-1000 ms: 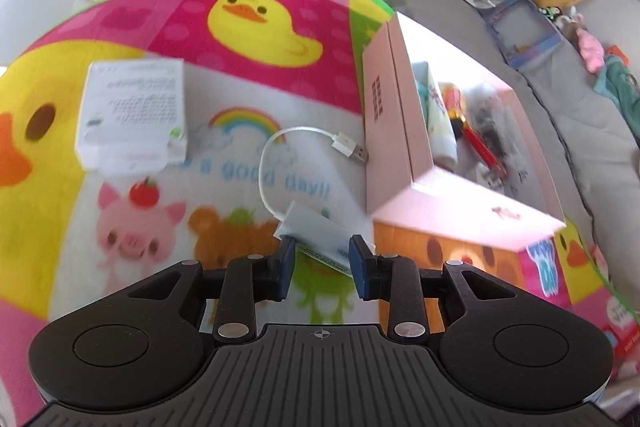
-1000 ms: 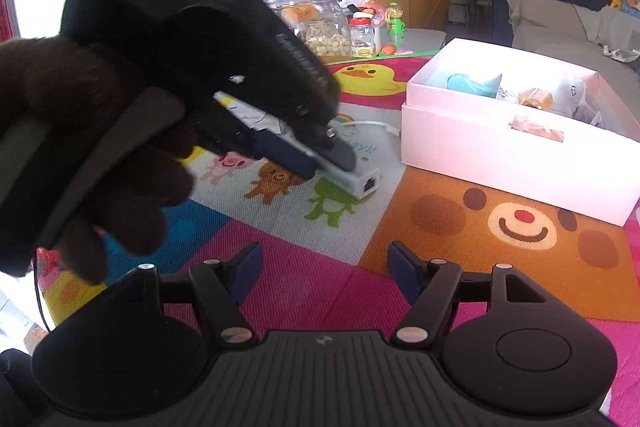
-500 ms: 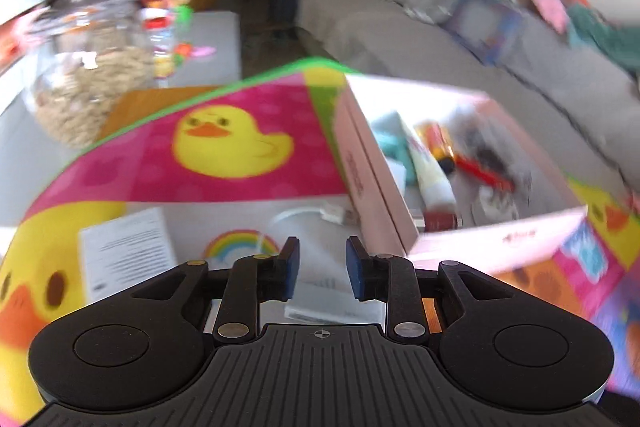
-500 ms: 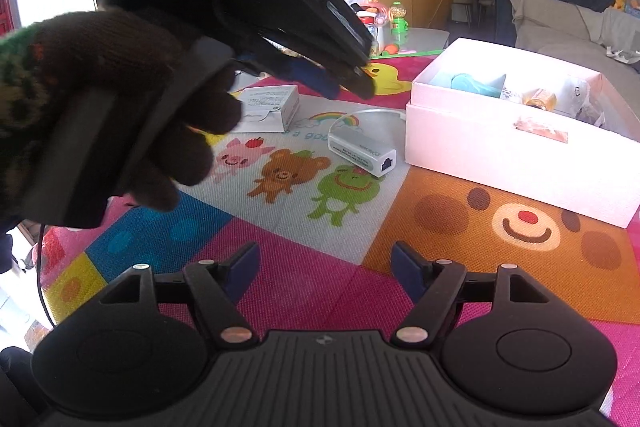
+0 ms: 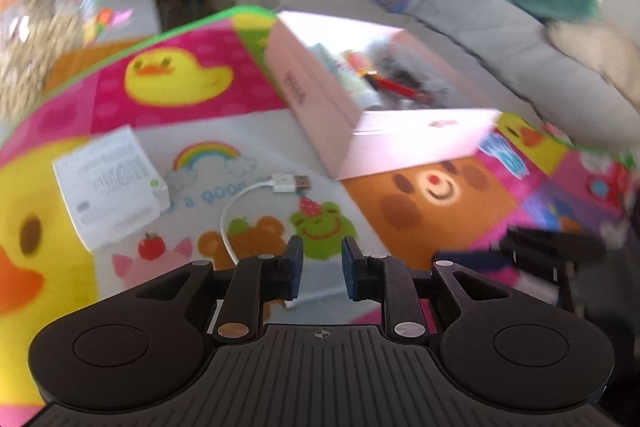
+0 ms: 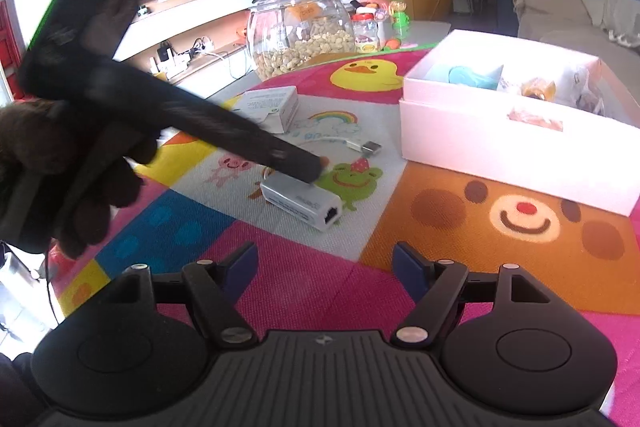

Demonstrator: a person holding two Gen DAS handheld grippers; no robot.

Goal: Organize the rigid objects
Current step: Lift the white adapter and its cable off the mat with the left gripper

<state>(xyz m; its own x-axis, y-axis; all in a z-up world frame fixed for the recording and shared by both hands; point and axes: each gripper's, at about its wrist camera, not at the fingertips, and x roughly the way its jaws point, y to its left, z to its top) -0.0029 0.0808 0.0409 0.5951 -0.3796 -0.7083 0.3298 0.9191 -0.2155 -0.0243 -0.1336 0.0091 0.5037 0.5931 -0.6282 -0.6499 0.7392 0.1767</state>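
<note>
A white USB network adapter [image 6: 304, 203] lies on the cartoon play mat, its cable [image 5: 236, 205] curling to a USB plug [image 5: 292, 183]. My left gripper [image 5: 320, 269] hovers just above the adapter's body, jaws a narrow gap apart and empty; in the right wrist view it [image 6: 308, 167] sits over the adapter's near end. A small white box [image 5: 110, 185] lies left of the cable. An open pink box [image 5: 384, 131] holding several small items stands to the right. My right gripper [image 6: 324, 267] is open and empty, low over the mat's pink area.
A glass jar of nuts [image 6: 300, 35] and small bottles stand at the mat's far edge. A grey sofa [image 5: 440, 11] with toys runs behind the pink box. The person's gloved hand [image 6: 68, 167] holds the left gripper at the left.
The left gripper let go of the adapter, rose, then came back down over it. The adapter now lies on the mat, shifted nearer the right gripper. The right gripper stayed still.
</note>
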